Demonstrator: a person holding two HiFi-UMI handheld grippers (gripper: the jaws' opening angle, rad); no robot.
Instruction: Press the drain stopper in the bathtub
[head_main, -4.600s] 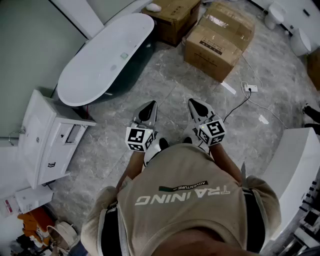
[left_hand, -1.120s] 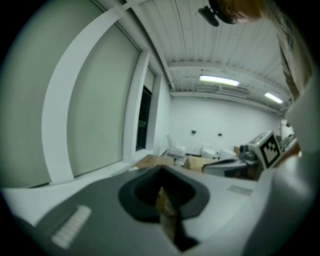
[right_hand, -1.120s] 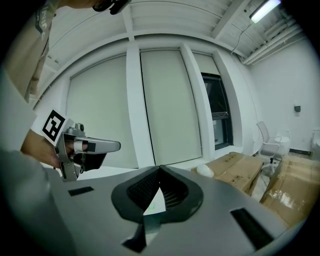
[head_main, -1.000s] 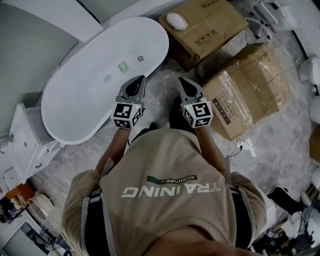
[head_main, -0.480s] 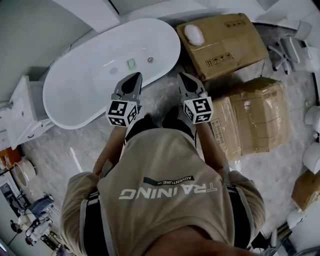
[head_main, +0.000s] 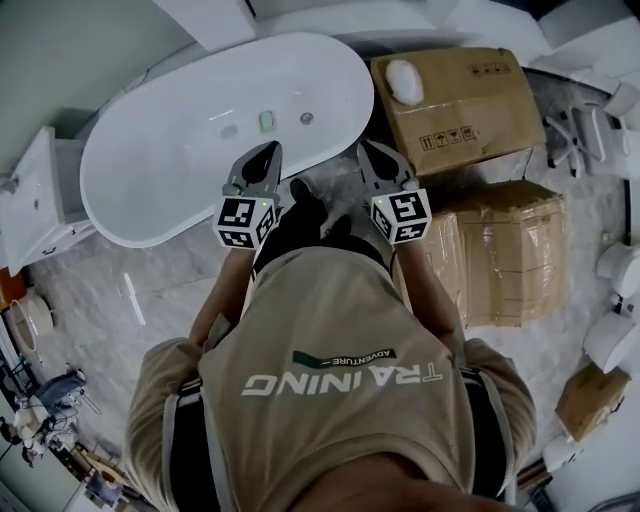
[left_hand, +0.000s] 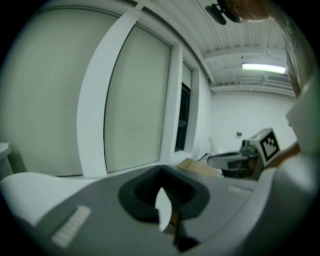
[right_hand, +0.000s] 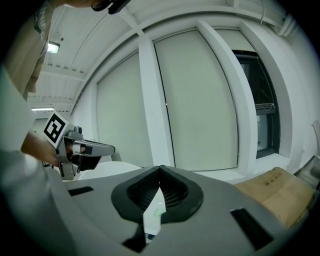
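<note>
1. Left gripper (head_main: 272, 148): in its own view the jaws are seen drawn together at the tips, with nothing between them. Only a pale sliver of background shows through the gap behind the tips.
2. Right gripper (head_main: 365, 147): same reading. The jaws meet at the tips and nothing is held.
3. White oval freestanding bathtub (head_main: 170, 170): it lies ahead of both grippers, its long axis running crosswise to their pointing direction. The greater part extends off to the left of the left gripper.
4. Small round grey metal drain stopper (head_main: 307, 118), taken as such from shape and position: it is located on the tub floor, ahead of the grippers and between their two lines. It sits forward and to the right of the left gripper's tip, and forward and to the left of the right gripper's tip. The left gripper is judged slightly nearer.
5. Small pale-green square object (head_main: 267, 121): noted just beside the stopper, almost straight ahead of the left gripper. It is not to be mistaken for the target.
6. Both gripper views are levelled at the far windows; the stopper is seen in neither. Both grippers are held over the floor at the tub's near edge, apart from the stopper.
7. Judgement: a forward reach with a downward tilt is required, most directly by the left gripper, angled a little rightward.
8. Brown cardboard carton (head_main: 455, 95): forward and right of the right gripper, outside the reach path.
</note>
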